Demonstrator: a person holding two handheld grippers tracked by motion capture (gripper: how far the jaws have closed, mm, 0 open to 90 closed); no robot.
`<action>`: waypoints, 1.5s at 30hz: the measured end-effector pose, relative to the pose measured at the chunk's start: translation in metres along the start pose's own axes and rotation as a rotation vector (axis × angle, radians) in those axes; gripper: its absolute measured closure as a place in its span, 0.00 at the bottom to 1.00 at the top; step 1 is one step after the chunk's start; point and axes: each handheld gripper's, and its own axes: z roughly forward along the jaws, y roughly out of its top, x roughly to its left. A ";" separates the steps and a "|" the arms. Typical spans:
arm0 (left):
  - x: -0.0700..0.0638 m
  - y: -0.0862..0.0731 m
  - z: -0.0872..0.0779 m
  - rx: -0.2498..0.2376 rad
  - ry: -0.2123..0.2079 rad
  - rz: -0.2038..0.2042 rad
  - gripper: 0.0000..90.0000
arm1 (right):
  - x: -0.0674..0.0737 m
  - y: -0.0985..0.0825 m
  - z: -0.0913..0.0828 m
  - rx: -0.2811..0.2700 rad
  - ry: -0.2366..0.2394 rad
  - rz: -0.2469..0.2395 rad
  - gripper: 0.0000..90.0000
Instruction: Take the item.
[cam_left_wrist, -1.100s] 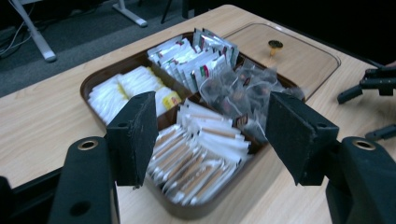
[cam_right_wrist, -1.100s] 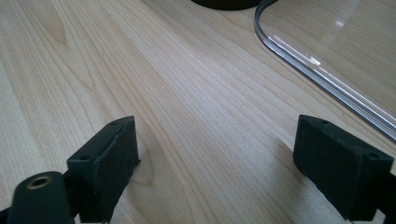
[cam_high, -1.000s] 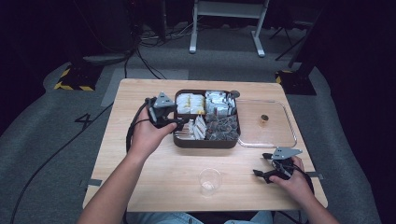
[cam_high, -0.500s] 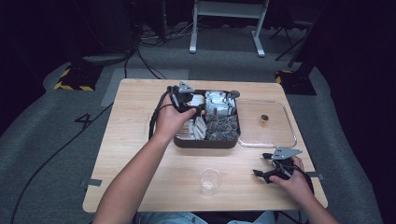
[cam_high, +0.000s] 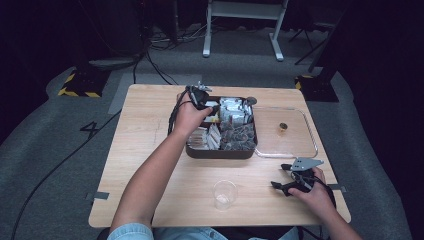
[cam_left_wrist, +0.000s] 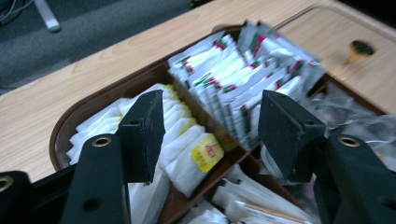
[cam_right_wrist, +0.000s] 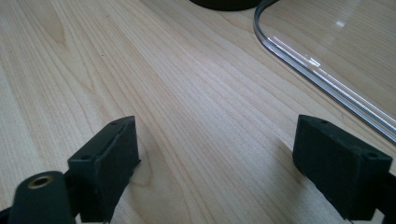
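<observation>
A dark brown compartment tray (cam_high: 220, 154) stands mid-table, packed with sachets. My left gripper (cam_high: 212, 107) hovers over its far left compartment, jaws wide apart and holding nothing. In the left gripper view, the left gripper (cam_left_wrist: 215, 126) frames white tea bags with yellow tags (cam_left_wrist: 187, 149) and a row of white sachets with red and green marks (cam_left_wrist: 238, 79). My right gripper (cam_high: 280, 186) rests on the table at the front right, open. In the right gripper view, bare wood lies between the jaws of the right gripper (cam_right_wrist: 224, 172).
A clear lid (cam_high: 295, 140) with a small dark knob (cam_high: 283, 127) lies flat to the right of the tray; its rim (cam_right_wrist: 317, 70) passes just ahead of the right gripper. A clear plastic cup (cam_high: 224, 194) stands near the front edge.
My left gripper has moved right from the tray's left edge to above its far left compartment. The right gripper has stayed still.
</observation>
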 end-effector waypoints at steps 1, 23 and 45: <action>0.000 0.000 0.000 0.000 0.000 0.000 0.47 | 0.000 0.000 0.000 0.000 0.000 0.000 0.16; 0.019 -0.015 0.054 0.186 -0.015 -0.088 0.63 | 0.000 0.000 0.000 0.000 -0.001 -0.002 0.16; 0.014 -0.013 0.070 0.306 -0.003 -0.046 0.70 | 0.000 0.000 0.000 0.000 -0.001 -0.001 0.16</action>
